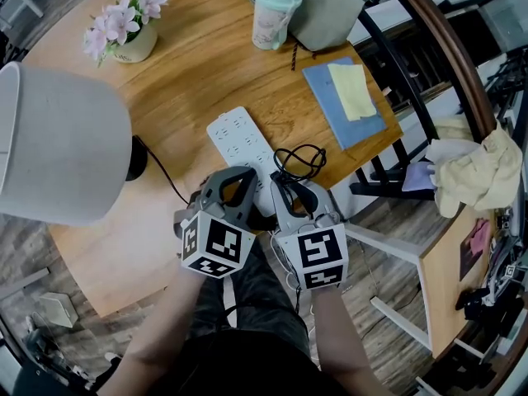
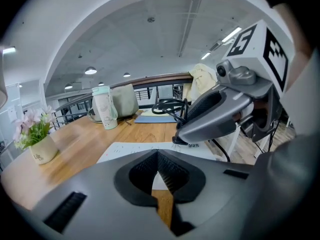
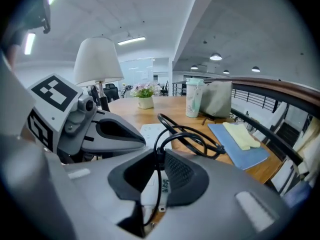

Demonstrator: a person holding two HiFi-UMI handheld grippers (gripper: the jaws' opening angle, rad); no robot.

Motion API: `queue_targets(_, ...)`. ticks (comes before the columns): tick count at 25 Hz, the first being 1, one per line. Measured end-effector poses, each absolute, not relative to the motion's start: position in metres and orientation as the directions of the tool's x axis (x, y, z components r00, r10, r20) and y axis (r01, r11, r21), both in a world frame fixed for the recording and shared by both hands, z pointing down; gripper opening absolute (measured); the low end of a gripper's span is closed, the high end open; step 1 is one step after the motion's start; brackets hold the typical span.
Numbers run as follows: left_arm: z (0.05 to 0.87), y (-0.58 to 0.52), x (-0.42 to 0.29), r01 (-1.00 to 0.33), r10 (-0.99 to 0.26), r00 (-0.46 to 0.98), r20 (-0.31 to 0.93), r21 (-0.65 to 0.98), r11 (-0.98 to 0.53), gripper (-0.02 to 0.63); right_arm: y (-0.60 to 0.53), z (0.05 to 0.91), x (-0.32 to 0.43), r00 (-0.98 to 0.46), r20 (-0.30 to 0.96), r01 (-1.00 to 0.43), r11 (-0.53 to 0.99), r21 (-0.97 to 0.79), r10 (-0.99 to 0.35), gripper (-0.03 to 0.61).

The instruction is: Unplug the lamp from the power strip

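The right gripper [image 3: 159, 156] pinches the black cord [image 3: 186, 133] over the white power strip [image 1: 238, 137] by the tabletop's near edge, and the left gripper [image 2: 158, 156] beside it has its jaws pressed together.

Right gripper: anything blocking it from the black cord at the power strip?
Nothing visible. The black cord runs between the right gripper's pads, over the power strip. The left gripper sits alongside, shut and empty.
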State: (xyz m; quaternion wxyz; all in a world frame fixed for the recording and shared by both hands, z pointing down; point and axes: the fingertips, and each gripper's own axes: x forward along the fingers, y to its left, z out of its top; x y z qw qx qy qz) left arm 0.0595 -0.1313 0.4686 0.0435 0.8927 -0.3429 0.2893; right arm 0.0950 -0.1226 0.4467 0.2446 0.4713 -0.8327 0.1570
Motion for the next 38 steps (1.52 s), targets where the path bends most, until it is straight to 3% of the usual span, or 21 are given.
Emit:
queue_targets(10, 0.454, -0.126, 0.053, -0.652, -0.594, 0.616, 0.518, -0.089, -0.753, -0.005, -0.117, 0.435, 0.096, -0.461, 0.517, -0.863, 0.5, -0.074, -0.721, 0.067)
queue_targets(23, 0.441, -0.114, 0.002, -0.719, -0.649, 0.572, 0.501, -0.075, -0.691, -0.003, -0.116, 0.459, 0.023, -0.553, 0.583, -0.765, 0.641, -0.071, -0.595, 0.069)
queue_targets(38, 0.437, -0.106, -0.01, -0.727, -0.659, 0.574, 0.486, -0.069, -0.684, -0.003, -0.11, 0.464, 0.039, -0.492, 0.617, -0.813, 0.578, -0.074, -0.614, 0.117)
